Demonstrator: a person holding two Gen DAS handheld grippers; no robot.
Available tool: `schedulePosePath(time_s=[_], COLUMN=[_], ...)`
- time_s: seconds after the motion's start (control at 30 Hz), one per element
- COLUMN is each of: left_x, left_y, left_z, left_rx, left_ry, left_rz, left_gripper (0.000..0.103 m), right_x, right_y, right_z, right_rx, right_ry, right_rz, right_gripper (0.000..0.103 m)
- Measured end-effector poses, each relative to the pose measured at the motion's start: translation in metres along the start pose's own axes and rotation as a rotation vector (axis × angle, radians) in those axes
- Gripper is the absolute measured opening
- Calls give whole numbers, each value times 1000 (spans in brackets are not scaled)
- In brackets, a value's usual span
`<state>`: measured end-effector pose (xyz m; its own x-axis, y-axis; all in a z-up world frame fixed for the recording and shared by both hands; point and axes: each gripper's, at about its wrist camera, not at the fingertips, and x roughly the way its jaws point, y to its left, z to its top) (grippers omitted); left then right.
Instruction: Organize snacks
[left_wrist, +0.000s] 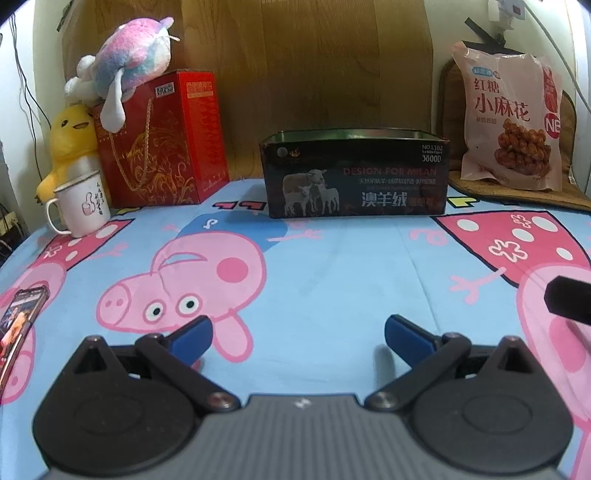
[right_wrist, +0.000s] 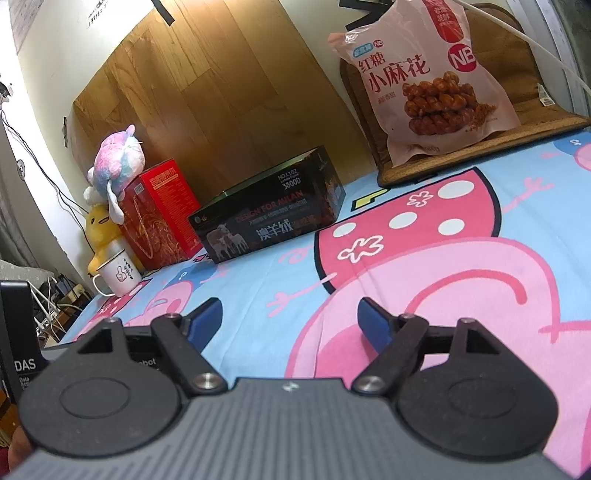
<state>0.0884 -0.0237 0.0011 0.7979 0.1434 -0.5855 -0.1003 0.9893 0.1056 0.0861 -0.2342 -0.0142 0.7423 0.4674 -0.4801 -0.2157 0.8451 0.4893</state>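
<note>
A pink snack bag (left_wrist: 511, 118) printed with fried dough twists stands upright at the back right on a brown mat; it also shows in the right wrist view (right_wrist: 430, 79). A dark open-topped box (left_wrist: 354, 173) with sheep on its side sits at the back centre, also in the right wrist view (right_wrist: 273, 218). My left gripper (left_wrist: 297, 334) is open and empty, low over the cartoon-pig cloth, well short of the box. My right gripper (right_wrist: 290, 321) is open and empty, short of the bag and the box.
A red gift box (left_wrist: 162, 140) with a pastel plush toy (left_wrist: 129, 62) on top stands at the back left. A yellow duck plush (left_wrist: 70, 147) and a white mug (left_wrist: 83, 208) sit beside it. A phone (left_wrist: 20, 317) lies at the left edge. A wooden board (left_wrist: 314, 62) backs the table.
</note>
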Motion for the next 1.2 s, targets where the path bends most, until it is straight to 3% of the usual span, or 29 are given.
schedulePosePath(time_s=[1.2], left_x=[-12], left_y=[2], left_z=[-4], left_rx=[12], left_ry=[-90], left_rz=[41], left_gripper=[103], right_x=[0], right_y=[1], right_z=[0], right_rx=[0], right_ry=[-1], right_rz=[4], right_gripper=[84])
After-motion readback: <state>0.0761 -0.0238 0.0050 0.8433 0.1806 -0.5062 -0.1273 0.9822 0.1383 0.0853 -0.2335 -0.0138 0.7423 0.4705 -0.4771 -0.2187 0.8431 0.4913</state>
